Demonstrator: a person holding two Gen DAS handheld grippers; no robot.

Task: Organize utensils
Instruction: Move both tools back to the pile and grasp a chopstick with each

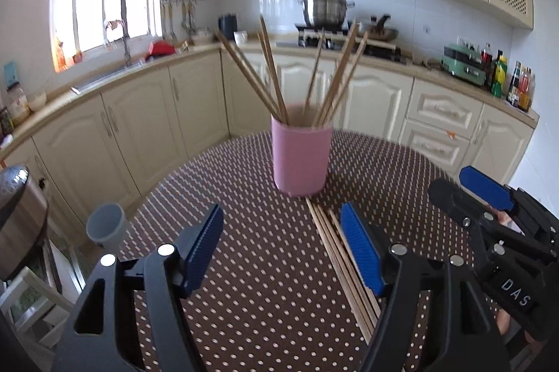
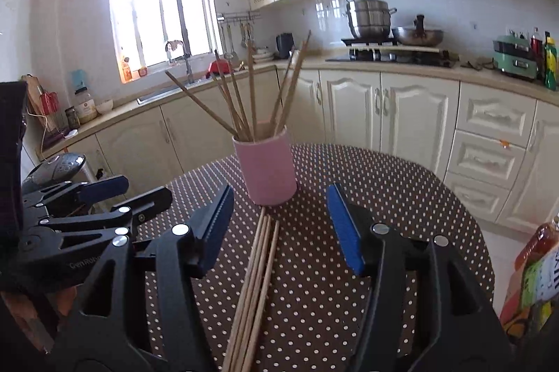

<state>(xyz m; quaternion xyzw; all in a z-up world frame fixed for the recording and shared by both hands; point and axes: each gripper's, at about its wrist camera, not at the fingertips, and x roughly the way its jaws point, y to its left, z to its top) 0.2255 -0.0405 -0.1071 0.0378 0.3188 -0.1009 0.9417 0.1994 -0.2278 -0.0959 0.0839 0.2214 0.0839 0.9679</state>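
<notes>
Wooden chopsticks (image 2: 256, 281) lie between the right gripper (image 2: 279, 225)'s parted, empty jaws, so close squarely on the bundle before lifting toward the pink cup (image 2: 265, 167); left gripper (image 1: 281, 246) also gapes empty.

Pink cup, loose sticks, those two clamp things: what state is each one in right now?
Pink cup: upright on the table, holding several chopsticks.
Chopsticks in cup: standing, fanned out.
Loose chopsticks: lying flat in a bunch, ends near the cup's base.
Left gripper: open, empty.
Right gripper: open, empty, loose chopsticks lying between its fingers.
</notes>
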